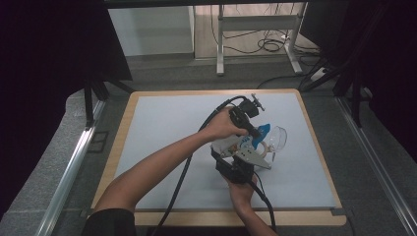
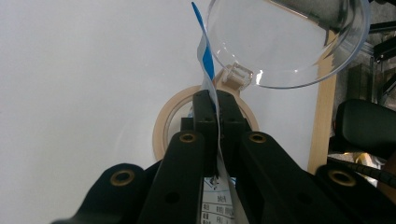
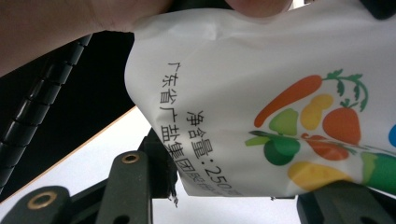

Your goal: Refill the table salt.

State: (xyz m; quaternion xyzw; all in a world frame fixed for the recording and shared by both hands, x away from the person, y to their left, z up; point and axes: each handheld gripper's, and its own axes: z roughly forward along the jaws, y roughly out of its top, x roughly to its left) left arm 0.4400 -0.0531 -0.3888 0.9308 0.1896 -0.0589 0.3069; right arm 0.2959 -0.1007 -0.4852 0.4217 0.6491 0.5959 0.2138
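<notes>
Salt bag (image 3: pixel 261 107), white with printed vegetables and a blue top, hangs above the middle-right of the table between both tongs. Left gripper (image 2: pixel 216 105) has its jaws pressed together on the bag's thin top edge. Right gripper (image 1: pixel 235 169) has its jaws partly apart, one on each side of the bag's lower part; whether the pads press on it cannot be told. Under the bag, a tan ring (image 2: pixel 161 126) lies on the grey mat (image 1: pixel 162 128), with a clear plastic lid (image 2: pixel 280 42) touching its far side. The wooden table edge (image 1: pixel 123 123) frames the mat.
</notes>
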